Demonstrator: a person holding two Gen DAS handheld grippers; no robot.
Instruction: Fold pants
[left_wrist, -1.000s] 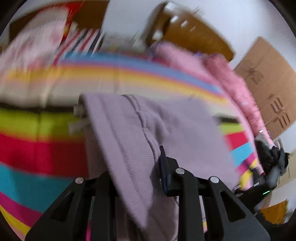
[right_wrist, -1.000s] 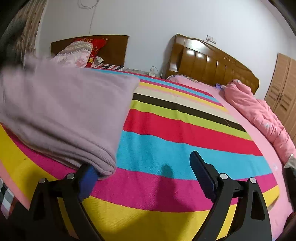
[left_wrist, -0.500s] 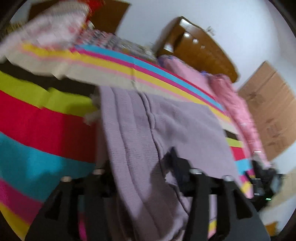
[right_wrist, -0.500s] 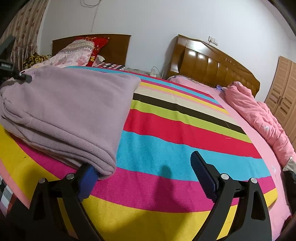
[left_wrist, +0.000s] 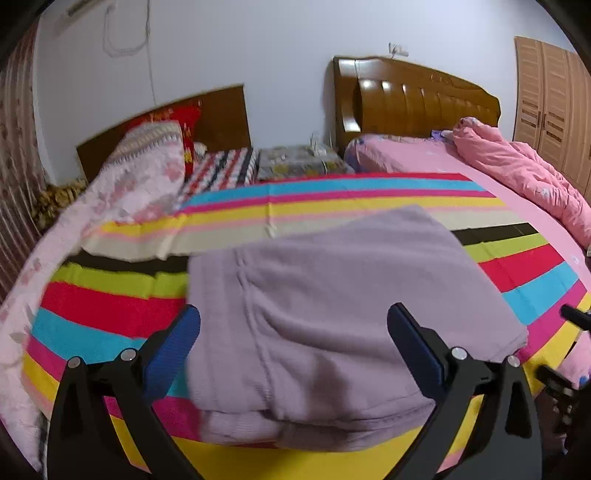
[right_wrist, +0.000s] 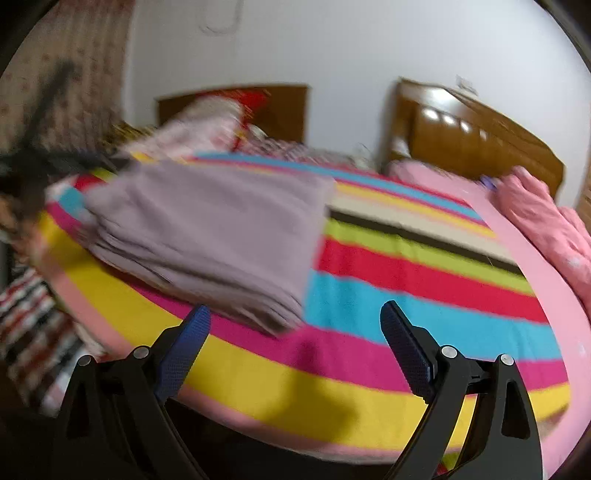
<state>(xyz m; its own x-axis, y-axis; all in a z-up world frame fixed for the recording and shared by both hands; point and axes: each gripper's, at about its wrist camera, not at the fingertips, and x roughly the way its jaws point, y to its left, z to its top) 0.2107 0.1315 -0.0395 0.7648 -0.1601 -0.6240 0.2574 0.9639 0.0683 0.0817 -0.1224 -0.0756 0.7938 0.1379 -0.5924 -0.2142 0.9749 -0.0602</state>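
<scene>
A bed (left_wrist: 509, 266) covered by a bright striped blanket (left_wrist: 110, 306) carries folded lilac pants (left_wrist: 332, 295) near its front edge, a flowered quilt (left_wrist: 140, 184) at left, a pink duvet (left_wrist: 517, 170) at right.

The left claw (left_wrist: 293, 317) stands wide, its jaws having just been opening, and its blue pads (left_wrist: 173, 347) press on nothing. Between and beyond them lie the folded lilac pants (left_wrist: 343, 302), stacked in layers on the striped blanket (left_wrist: 110, 299) that covers the bed. The near folded edge of the pants lies over the yellow stripe. A floral quilt (left_wrist: 140, 184) is heaped at the far left, a pink duvet (left_wrist: 524, 177) at the far right. Behind them, a wooden headboard (left_wrist: 417, 103) stands against the white wall.
</scene>
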